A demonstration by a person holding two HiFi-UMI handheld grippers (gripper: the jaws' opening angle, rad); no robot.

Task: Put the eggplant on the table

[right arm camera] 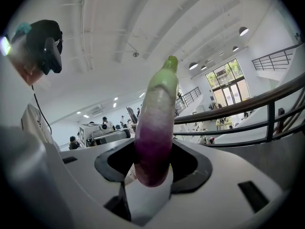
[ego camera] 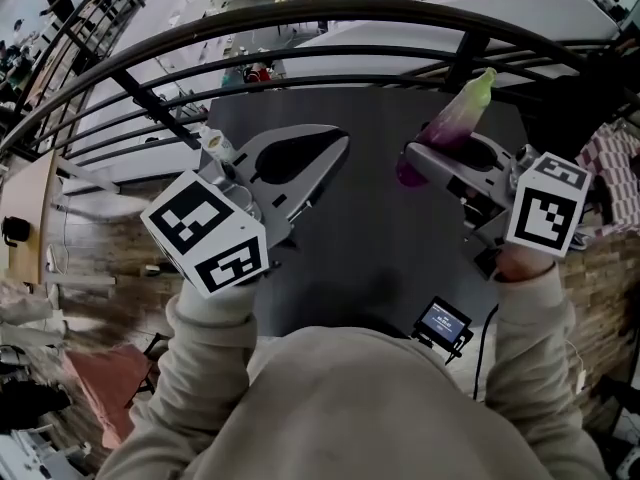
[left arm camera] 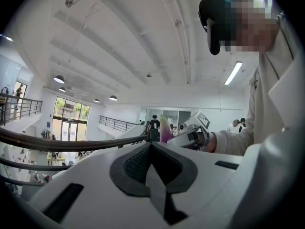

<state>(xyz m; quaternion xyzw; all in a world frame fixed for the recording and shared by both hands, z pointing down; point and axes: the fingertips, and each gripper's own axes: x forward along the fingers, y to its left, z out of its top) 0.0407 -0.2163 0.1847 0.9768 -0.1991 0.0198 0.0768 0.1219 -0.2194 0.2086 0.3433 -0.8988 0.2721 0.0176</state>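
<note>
While my left claw (ego camera: 335,150) hangs pinched closed with nothing in it over the left part of the dark table (ego camera: 370,253), bare tabletop lies between it and my right claw (ego camera: 412,158). That one clamps the purple butt of the eggplant (ego camera: 462,108), held aloft above the table near its far edge, green tip slanting up toward the curved railing (ego camera: 300,13) just beyond. Open surface spreads below, back to the near edge, where a small lit screen (ego camera: 443,320) sits.
</note>
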